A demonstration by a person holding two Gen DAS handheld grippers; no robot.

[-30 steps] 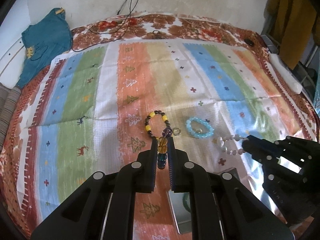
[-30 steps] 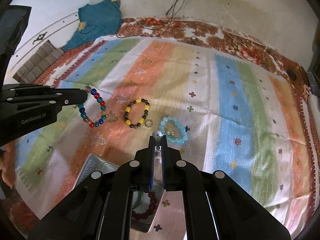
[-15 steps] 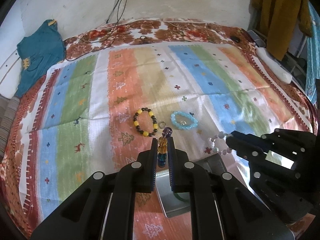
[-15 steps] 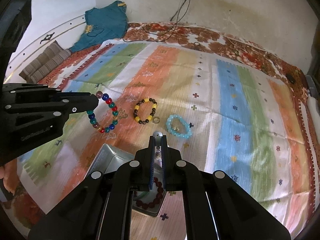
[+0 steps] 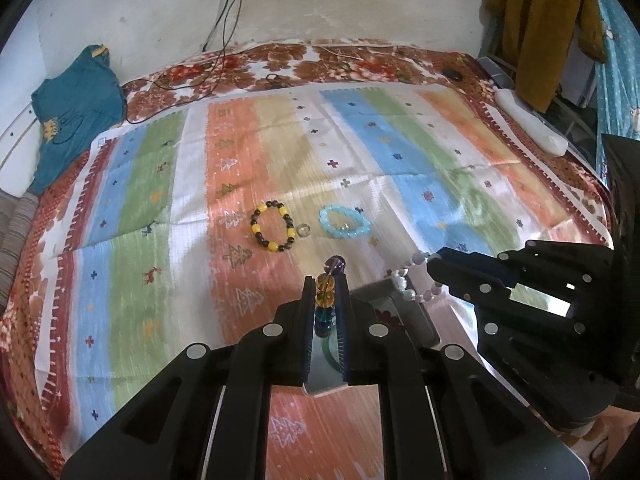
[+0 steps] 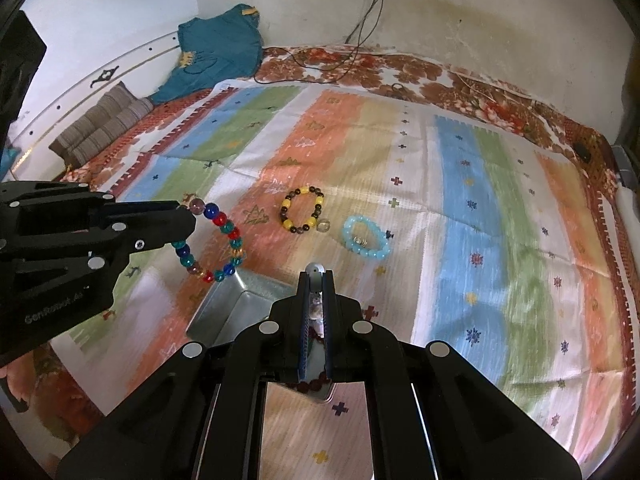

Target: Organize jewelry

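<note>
Left fingers: my left gripper (image 5: 325, 280) is clamped tight on the multicolour bead bracelet (image 6: 212, 240); most of the loop hangs free below the tips.
Right fingers: my right gripper (image 6: 316, 280) is pinched shut on the pale bead bracelet (image 5: 416, 280), which dangles from the tips.
Where they hang: both loops are off the striped cloth (image 5: 400, 152), over the far edge of the metal tray (image 6: 240, 296) near the cloth's near edge.
Tray: a dark red bracelet (image 6: 316, 384) already lies inside, as far as I can see past my fingers.
Doing it well: I judge I should bring each loop fully over the tray's inside, lower until beads touch the floor, then let go, one hand at a time so the strands don't tangle.
Risk: a swinging loop may catch the rim and spill out.
Still on the cloth: the yellow-and-dark bracelet (image 5: 274, 232), a small ring (image 5: 303, 231) touching it, and the light blue bracelet (image 5: 344, 222), around mid-cloth.
</note>
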